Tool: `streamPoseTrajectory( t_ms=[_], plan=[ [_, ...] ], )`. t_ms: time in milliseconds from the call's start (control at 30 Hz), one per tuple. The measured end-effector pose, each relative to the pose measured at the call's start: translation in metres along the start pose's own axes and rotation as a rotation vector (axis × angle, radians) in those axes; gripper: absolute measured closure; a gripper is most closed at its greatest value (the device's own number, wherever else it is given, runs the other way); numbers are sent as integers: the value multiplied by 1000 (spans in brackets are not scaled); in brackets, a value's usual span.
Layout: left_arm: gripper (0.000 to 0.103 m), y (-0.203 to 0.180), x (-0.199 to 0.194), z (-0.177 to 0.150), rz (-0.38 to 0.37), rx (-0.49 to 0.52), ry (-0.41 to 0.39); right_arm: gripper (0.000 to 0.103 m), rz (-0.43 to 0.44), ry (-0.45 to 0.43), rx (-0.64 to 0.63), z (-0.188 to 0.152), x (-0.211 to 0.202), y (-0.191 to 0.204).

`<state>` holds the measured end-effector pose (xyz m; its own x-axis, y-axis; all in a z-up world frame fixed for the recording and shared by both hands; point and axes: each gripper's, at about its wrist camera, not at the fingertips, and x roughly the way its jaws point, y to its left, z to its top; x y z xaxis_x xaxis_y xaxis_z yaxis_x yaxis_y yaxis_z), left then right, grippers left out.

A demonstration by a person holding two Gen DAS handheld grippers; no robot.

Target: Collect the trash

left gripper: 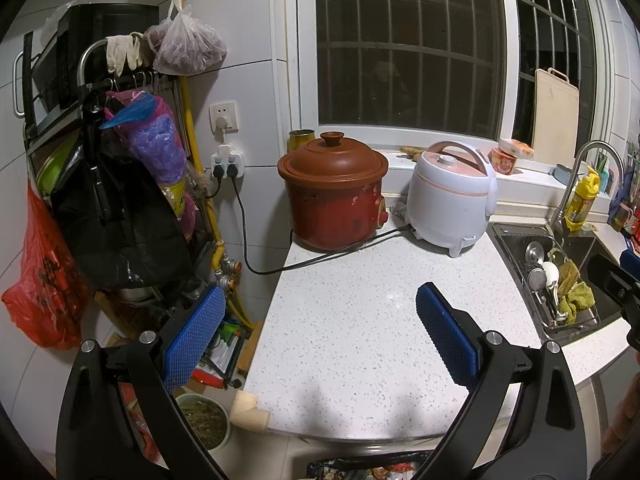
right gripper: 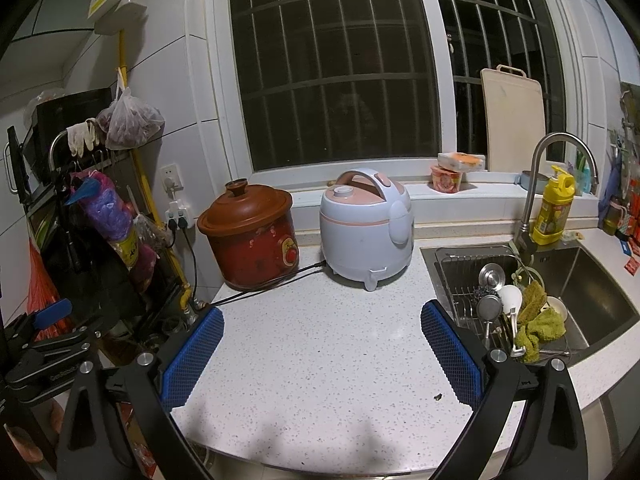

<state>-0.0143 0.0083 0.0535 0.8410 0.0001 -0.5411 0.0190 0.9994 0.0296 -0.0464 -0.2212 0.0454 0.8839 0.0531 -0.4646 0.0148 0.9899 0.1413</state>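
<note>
Right wrist: crumb [right gripper: 438, 396] lies beside right hand-held gripper [right gripper: 322, 354].

Both wrist views near, above counter [left gripper: 360, 320] front edge, facing window [right gripper: 340, 80], sharing cookers, sink

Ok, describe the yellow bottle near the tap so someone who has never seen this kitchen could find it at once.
Start at the steel sink on the right of the speckled counter, then go to the curved tap at its back edge. The yellow bottle stands upright just right of the tap's base, below the window sill. It is the only bright yellow thing there, with a yellow pump-style top and a printed label.
</note>
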Motion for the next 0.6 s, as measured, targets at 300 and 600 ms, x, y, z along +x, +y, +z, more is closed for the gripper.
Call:
streamPoseTrajectory(
  t_ms=[300, 600],
  plan=[
    [9, 0, 1, 1, -2, -2, 1, 5, 2, 3, -4, 0, 0, 1],
    [9, -3, -2, -5, -8, 9, 6, 5, 2, 6, -3, 0, 0, 0]
  ],
)
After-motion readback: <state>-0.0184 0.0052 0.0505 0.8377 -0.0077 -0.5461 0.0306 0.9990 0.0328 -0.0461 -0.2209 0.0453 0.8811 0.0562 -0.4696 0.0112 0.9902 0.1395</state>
